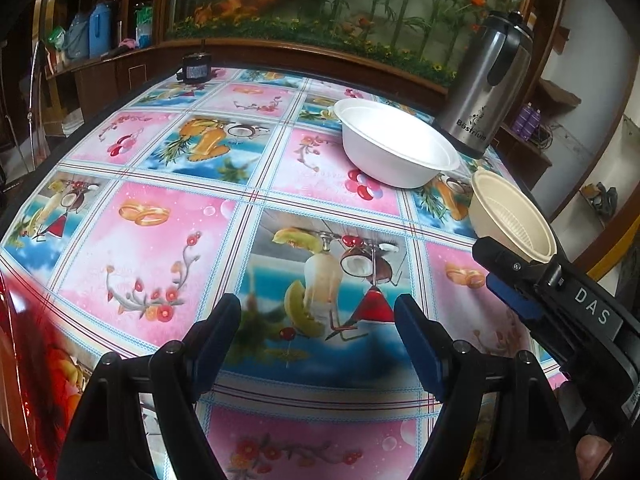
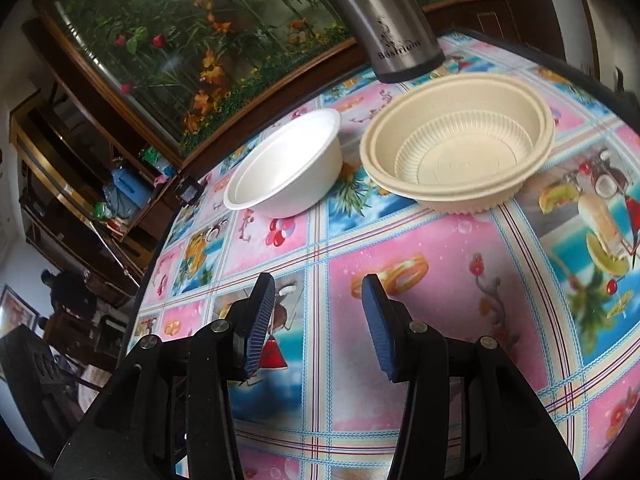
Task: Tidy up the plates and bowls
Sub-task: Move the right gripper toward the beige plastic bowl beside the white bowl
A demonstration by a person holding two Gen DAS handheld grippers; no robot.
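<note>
A white bowl stands on the patterned table. A cream ribbed bowl stands just right of it, apart from it. My left gripper is open and empty, low over the table's near part. My right gripper is open and empty, a short way in front of both bowls. In the left wrist view the right gripper's body lies at the right, just before the cream bowl.
A steel thermos jug stands behind the bowls near the far edge. A small dark device sits at the far left edge. The colourful tablecloth covers the table; wooden cabinets stand behind.
</note>
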